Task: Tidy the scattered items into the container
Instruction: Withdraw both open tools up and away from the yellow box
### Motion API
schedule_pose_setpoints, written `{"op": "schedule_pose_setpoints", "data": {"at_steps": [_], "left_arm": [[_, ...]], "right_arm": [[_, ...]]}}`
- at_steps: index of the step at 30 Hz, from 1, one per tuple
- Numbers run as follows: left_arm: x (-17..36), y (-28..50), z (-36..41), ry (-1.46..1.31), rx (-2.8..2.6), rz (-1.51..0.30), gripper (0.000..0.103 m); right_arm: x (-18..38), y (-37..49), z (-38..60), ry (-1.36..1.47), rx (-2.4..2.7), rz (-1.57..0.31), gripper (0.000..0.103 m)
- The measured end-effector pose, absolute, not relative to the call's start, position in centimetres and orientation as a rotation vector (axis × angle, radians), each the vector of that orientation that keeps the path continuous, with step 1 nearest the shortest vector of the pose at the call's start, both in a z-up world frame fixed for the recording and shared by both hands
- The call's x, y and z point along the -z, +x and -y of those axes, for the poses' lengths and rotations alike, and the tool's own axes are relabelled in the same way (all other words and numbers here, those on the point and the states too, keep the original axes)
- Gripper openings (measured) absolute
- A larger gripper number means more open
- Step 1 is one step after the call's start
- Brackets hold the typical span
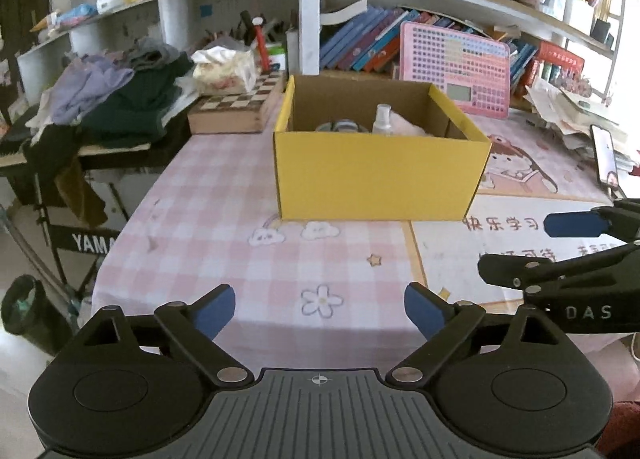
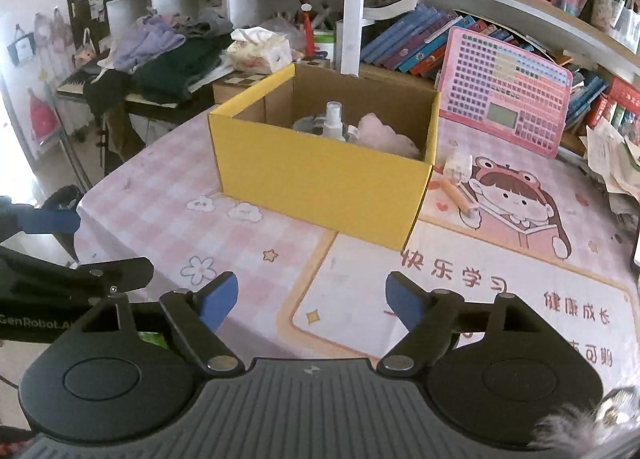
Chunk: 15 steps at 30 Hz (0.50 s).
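Observation:
A yellow cardboard box (image 1: 380, 175) stands open on the pink checked tablecloth; it also shows in the right wrist view (image 2: 320, 183). Inside are a clear spray bottle (image 2: 334, 121), a pink soft item (image 2: 380, 135) and a grey round item (image 2: 306, 124). A small white item (image 2: 456, 167) and an orange pen-like stick (image 2: 454, 191) lie on the table just right of the box. My left gripper (image 1: 320, 311) is open and empty, well short of the box. My right gripper (image 2: 312, 301) is open and empty, also short of it.
A chessboard box (image 1: 236, 103) and a pile of clothes (image 1: 120, 95) lie at the back left. A pink keyboard toy (image 1: 456, 67) leans on the bookshelf behind. A phone (image 1: 606, 155) and papers sit at the right. The table edge drops off at the left.

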<state>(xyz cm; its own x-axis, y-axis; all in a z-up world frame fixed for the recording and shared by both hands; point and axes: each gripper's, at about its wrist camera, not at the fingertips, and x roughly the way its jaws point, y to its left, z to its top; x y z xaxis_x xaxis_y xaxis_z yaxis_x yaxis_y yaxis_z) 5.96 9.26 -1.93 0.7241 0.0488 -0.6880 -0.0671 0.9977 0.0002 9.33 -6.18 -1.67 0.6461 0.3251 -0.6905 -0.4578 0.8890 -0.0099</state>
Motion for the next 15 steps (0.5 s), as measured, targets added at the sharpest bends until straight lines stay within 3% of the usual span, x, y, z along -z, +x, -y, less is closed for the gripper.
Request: {"op": "schedule_pose_setpoints", "data": {"at_steps": [15], "left_arm": [[1.5, 3.2, -8.5, 0.063, -0.026, -0.737, 0.097]], "right_arm": [[2.2, 6.6, 7.4, -0.180, -0.446, -0.789, 0.085]]}}
